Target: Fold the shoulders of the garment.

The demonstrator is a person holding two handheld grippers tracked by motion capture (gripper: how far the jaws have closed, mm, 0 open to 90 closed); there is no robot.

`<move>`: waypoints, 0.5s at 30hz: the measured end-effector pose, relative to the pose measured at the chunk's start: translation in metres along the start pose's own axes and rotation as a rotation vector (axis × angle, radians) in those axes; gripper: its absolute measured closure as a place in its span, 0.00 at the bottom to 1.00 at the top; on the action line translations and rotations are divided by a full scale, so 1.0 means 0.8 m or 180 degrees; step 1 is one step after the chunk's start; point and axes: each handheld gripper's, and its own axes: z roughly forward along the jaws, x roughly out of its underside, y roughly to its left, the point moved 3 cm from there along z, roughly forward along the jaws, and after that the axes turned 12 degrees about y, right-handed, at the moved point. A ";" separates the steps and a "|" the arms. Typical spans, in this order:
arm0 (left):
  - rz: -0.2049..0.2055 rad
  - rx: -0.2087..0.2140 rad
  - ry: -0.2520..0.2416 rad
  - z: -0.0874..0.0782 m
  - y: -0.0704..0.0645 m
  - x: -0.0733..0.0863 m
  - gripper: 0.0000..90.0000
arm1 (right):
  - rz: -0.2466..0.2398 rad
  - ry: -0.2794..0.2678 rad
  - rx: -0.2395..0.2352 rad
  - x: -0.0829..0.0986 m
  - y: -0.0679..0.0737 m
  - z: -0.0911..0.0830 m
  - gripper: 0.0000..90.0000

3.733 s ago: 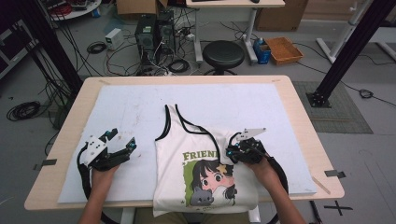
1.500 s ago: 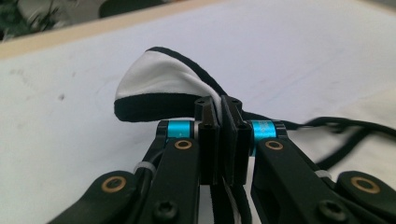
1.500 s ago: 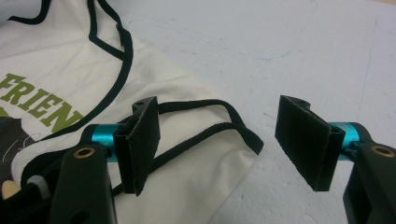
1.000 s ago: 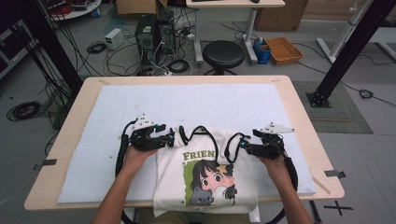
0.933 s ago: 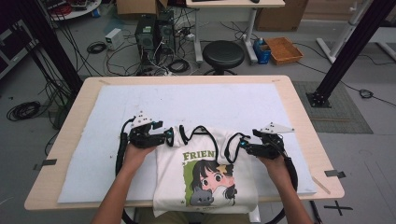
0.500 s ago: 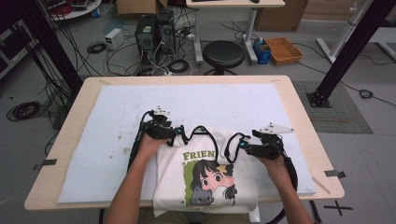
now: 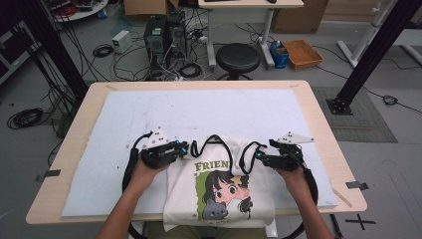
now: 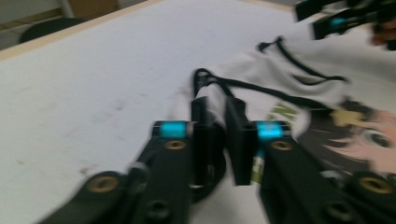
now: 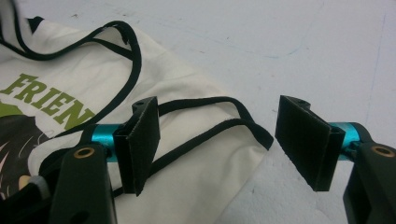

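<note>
The left gripper (image 8: 217, 135) has come in from the side and is now pinching the shirt (image 7: 219, 191) between its jaws at one strap, while the right gripper (image 9: 222, 144) is waiting released, the other strap (image 9: 210, 122) lying between its jaws; folding can proceed.

Overhead camera facing forward-down; two close jaw-mounted cameras, shared tank top (image 7: 221, 191).

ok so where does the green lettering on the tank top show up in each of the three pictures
High view: the green lettering sits mid-picture on the tank top, between the two grippers.
Left gripper view: a blurred bit right of centre, above the cartoon face.
Right gripper view: far left edge, left of the jaws.
Shared landmark: the black strap trim along the top's upper edge.
</note>
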 end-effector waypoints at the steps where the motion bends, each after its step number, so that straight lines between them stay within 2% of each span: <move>1: -0.0057 0.0081 -0.0007 -0.005 -0.005 0.003 0.62 | 0.0001 0.0013 0.0000 0.001 0.000 0.000 0.34; 3: -0.0061 0.0071 -0.0065 -0.011 -0.010 0.009 0.58 | 0.0018 0.0026 0.0001 0.002 0.000 0.000 0.34; 4: -0.0081 0.0020 -0.0107 -0.015 -0.011 0.012 0.58 | 0.0018 0.0026 0.0001 0.002 0.000 0.000 0.34; 6: -0.0187 -0.0064 -0.0129 -0.019 -0.012 0.020 0.54 | 0.0032 0.0016 -0.0006 0.002 0.001 0.000 0.34; 7: -0.0197 -0.0097 -0.0091 -0.018 -0.013 0.023 0.54 | 0.0028 0.0010 -0.0006 0.001 0.002 -0.001 0.34; 8: -0.0201 -0.0134 0.0012 -0.015 -0.013 0.027 0.54 | 0.0006 0.0010 -0.0013 0.001 0.004 -0.003 0.34; 11: -0.0290 -0.0212 0.0185 -0.006 -0.016 0.035 0.54 | -0.0018 0.0006 -0.0039 0.000 0.008 -0.005 0.36; 12: -0.0306 -0.0252 0.0254 -0.001 -0.016 0.038 0.54 | -0.0098 0.0002 -0.0153 -0.002 0.014 -0.009 0.44; 13: -0.0311 -0.0234 0.0321 0.005 -0.018 0.042 0.54 | -0.0153 0.0004 -0.0209 -0.003 0.017 -0.010 0.49; 15: -0.0319 -0.0221 0.0354 0.007 -0.019 0.042 0.54 | -0.0294 0.0050 -0.0394 -0.006 0.030 -0.013 0.55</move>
